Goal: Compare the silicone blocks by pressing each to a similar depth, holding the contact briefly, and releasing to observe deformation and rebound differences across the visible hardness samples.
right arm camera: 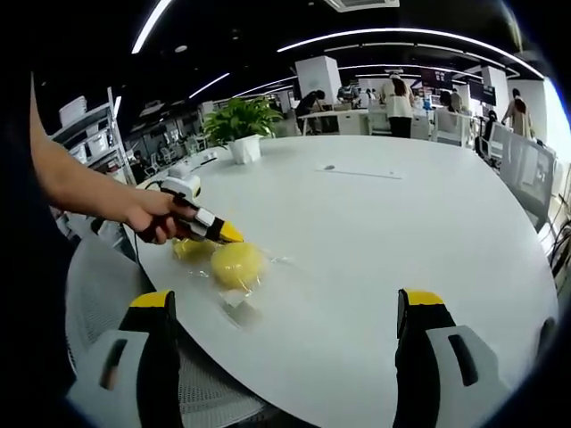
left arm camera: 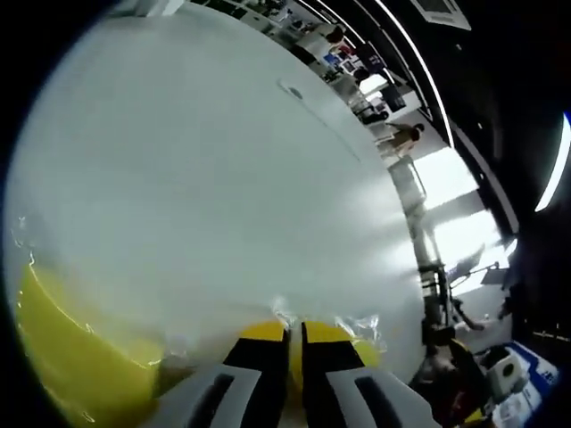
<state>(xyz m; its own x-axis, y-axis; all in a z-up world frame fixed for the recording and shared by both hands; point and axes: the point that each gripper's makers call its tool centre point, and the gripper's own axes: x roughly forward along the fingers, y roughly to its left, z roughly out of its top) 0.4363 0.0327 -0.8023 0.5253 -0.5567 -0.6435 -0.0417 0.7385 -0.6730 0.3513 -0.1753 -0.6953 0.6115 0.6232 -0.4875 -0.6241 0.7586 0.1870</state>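
Note:
Two yellow silicone blocks wrapped in clear film lie on the white table (right arm camera: pixel 375 241). In the right gripper view the rounder block (right arm camera: pixel 238 264) sits near the table's left edge, with a flatter one (right arm camera: pixel 190 250) just behind it. A hand holds my left gripper (right arm camera: pixel 228 234), shut, with its yellow tips down at the top of the blocks. In the left gripper view the shut left gripper (left arm camera: pixel 295 332) rests against crinkled film (left arm camera: pixel 361 325), and a yellow block (left arm camera: pixel 71 357) bulges at lower left. My right gripper (right arm camera: pixel 290 299) hangs open above the table, apart from the blocks.
A potted plant (right arm camera: pixel 243 125) stands at the table's far side, and a small flat item (right arm camera: pixel 330 168) lies beyond the middle. A grey mesh chair (right arm camera: pixel 103 285) sits by the near left edge. People stand at desks (right arm camera: pixel 397 107) in the background.

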